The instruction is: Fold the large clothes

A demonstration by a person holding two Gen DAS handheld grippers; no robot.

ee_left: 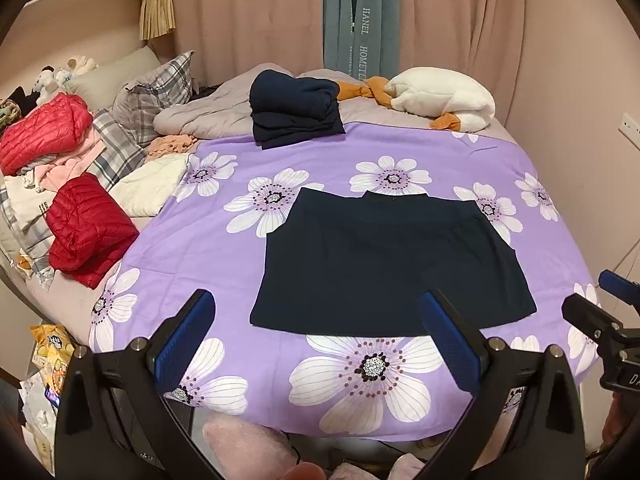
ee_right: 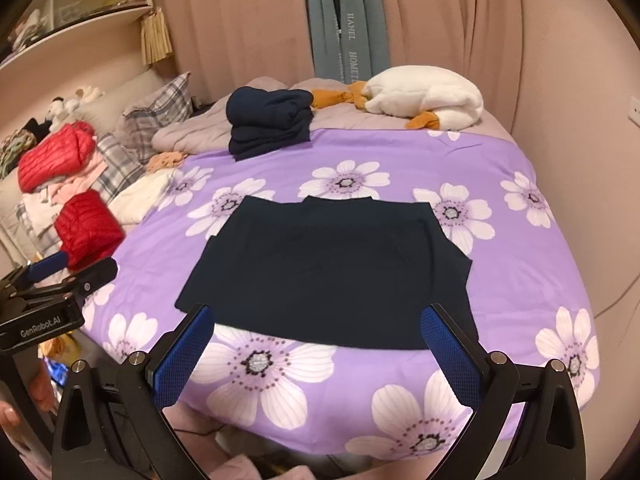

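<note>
while both tools hover spread and holding nothing, left tool (ee_left: pixel 316 320) and right tool (ee_right: pixel 316 332), a navy garment (ee_left: pixel 384 264) lies flat on the floral bedspread (ee_left: pixel 224 272).

A home bedroom: a bed under a purple flowered sheet (ee_left: pixel 248 264), plaid pillows (ee_left: pixel 160 88), plush toys (ee_left: pixel 60 74), drawn pink curtains (ee_left: pixel 248 12).

Warm, dim indoor light, soft shadows, strong fisheye bending and dark corners; the right wrist view slightly blurred.
</note>
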